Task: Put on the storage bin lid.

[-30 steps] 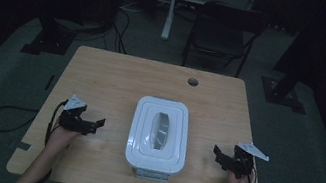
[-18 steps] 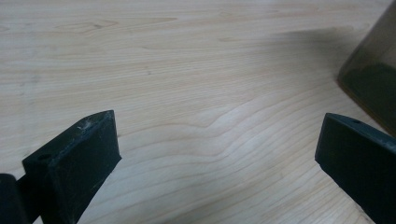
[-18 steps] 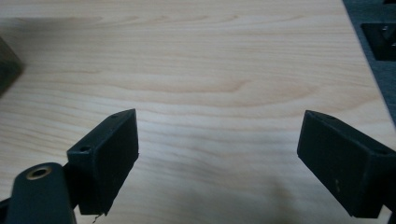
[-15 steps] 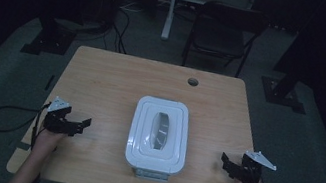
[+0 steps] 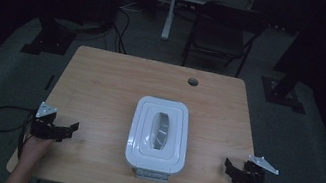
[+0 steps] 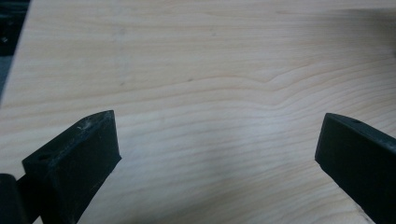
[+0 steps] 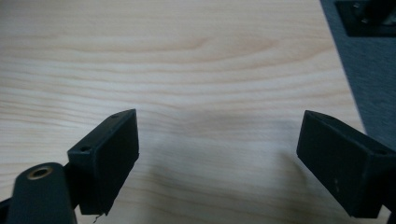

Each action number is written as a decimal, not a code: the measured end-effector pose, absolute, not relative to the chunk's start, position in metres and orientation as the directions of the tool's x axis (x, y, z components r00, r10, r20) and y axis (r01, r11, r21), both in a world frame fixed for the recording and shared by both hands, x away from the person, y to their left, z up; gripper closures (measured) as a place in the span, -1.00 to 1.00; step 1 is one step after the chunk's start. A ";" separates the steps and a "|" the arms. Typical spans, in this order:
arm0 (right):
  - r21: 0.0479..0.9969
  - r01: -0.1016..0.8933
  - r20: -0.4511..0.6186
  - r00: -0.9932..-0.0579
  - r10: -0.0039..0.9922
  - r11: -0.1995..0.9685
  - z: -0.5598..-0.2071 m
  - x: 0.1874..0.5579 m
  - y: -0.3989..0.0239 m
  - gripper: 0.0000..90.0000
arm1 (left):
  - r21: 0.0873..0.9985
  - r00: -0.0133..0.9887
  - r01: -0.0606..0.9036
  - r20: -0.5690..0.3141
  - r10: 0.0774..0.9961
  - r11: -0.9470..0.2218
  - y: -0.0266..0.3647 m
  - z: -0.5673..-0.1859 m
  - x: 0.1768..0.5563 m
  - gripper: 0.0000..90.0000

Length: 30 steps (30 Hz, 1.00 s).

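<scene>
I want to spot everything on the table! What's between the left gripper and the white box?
Nothing: the high view shows just bare table between the left gripper and the white box.

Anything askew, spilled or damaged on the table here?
Nothing stands out. The white lidded box sits square on the table, lid on, no spills. The left gripper and right gripper are open at the table's sides.

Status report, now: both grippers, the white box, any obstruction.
Left gripper open, empty, at table's left edge. Right gripper open, empty, at right edge. White lidded box mid-table, untouched. Nothing in the way.
</scene>
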State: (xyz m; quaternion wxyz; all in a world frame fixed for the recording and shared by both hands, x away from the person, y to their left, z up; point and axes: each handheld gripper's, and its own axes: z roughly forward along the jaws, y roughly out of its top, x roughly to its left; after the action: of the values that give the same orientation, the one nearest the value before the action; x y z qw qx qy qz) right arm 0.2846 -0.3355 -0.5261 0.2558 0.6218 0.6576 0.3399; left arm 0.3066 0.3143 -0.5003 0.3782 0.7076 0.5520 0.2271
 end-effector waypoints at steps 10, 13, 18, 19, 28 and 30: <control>0.750 0.661 0.045 -0.041 0.998 -0.006 -0.527 0.285 -0.332 -0.71 | 0.771 0.158 0.635 -0.069 0.985 -0.048 0.326 -0.505 0.298 -0.99; 0.743 0.669 0.042 -0.033 0.999 -0.009 -0.527 0.287 -0.331 -0.71 | 0.767 0.140 0.641 -0.069 0.988 -0.037 0.327 -0.508 0.299 -0.99; 0.735 0.678 0.034 -0.025 0.999 -0.008 -0.528 0.291 -0.329 -0.71 | 0.756 0.079 0.655 -0.034 0.996 -0.027 0.329 -0.511 0.299 -0.99; 0.733 0.680 0.032 -0.016 0.999 -0.012 -0.528 0.292 -0.328 -0.71 | 0.757 0.065 0.653 -0.030 0.997 -0.020 0.329 -0.512 0.299 -0.99; 0.734 0.679 0.025 0.012 1.000 -0.027 -0.528 0.294 -0.328 -0.71 | 0.724 0.007 0.690 0.009 1.000 -0.011 0.331 -0.519 0.302 -0.99; 0.728 0.685 0.013 0.011 1.000 -0.017 -0.528 0.295 -0.327 -0.71 | 0.716 0.011 0.698 0.017 1.000 -0.019 0.332 -0.521 0.303 -0.99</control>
State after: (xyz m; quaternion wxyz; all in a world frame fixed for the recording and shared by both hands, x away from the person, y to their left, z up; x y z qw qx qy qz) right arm 0.2954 -0.3272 -0.5279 0.2777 0.6544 0.6439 0.2830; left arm 0.3025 0.3321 -0.5207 0.2706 0.6573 0.6458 0.2786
